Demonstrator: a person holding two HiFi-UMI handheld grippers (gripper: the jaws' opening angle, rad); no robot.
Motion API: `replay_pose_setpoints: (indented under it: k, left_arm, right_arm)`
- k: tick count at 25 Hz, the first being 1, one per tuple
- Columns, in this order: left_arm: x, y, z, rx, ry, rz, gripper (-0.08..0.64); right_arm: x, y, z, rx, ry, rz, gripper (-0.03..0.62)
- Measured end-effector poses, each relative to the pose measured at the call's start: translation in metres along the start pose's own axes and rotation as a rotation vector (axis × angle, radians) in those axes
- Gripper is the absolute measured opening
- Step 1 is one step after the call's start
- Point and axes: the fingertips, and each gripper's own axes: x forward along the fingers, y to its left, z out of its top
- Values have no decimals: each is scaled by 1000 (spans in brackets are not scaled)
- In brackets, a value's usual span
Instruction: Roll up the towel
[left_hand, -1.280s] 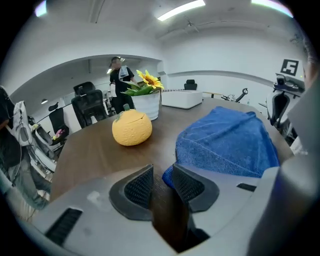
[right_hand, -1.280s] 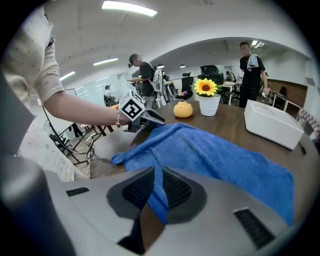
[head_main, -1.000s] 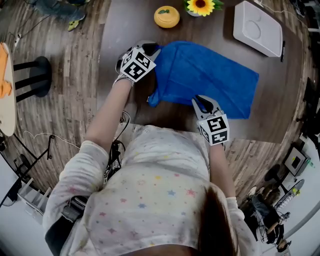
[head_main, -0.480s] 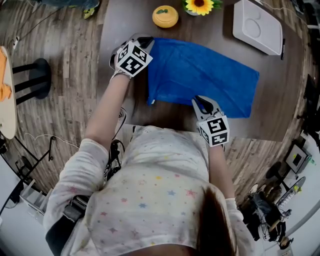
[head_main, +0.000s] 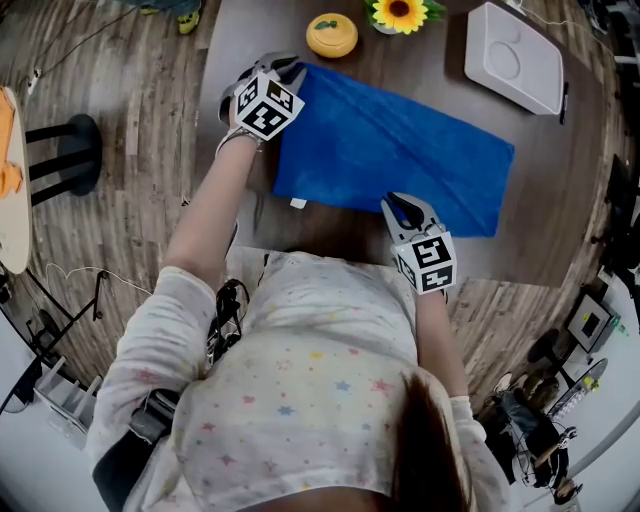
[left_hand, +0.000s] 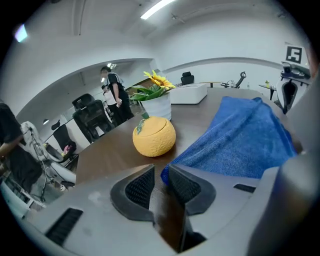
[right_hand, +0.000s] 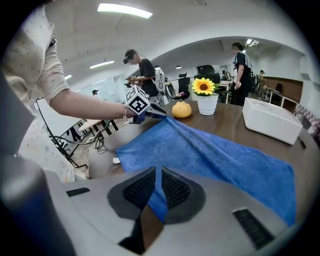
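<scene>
Head view: towel (head_main: 400, 160) spread on table (head_main: 340, 228). Left gripper view: left gripper's (left_hand: 161, 172) narrow jaws, just eased wider, seemingly nip its far corner. Right gripper view: right gripper (right_hand: 157, 172) pinches the near hem; tension evenly before rolling.

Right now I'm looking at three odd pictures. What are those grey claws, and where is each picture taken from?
A person holds a hand-held gripper in each hand. One picture looks down from their head; the other two look along each one's jaws. On the table lie a blue towel, an orange jar, a sunflower and a white tray. The right hand-held gripper pinches the towel's near edge; the left hand-held gripper holds its far corner, jaws having just opened slightly.
</scene>
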Motion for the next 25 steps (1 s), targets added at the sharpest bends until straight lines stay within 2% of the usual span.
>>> replay_pose_setpoints:
  k: [3,7,9,14,17,21,25]
  left_arm:
    - [-9,6,1,-34,-23,17,104]
    - [-22,13,3,-57,-38,39,115]
    - [-26,14,3,-70,-46,39,115]
    - [-20,5,0,-81,-43,-31,115]
    - [-13,-2,-1,-77,-39,-87,115]
    - [-3,-9,-2,-42,-42,-144,115]
    - [1,-10,-4,-31,-27,-165,115]
  right_arm:
    - [1,2,4,-18,-5,13,41]
    - [4,10,16,-44,-23,46,41]
    - [11,22,25,-54,-33,88,41]
    - [53,86,51,-154,-27,253,56]
    - [82,120,56,-207,-5,324,73]
    - [114,148,47,-239,48,370,113]
    - [139,165,38,-294,89,372,154]
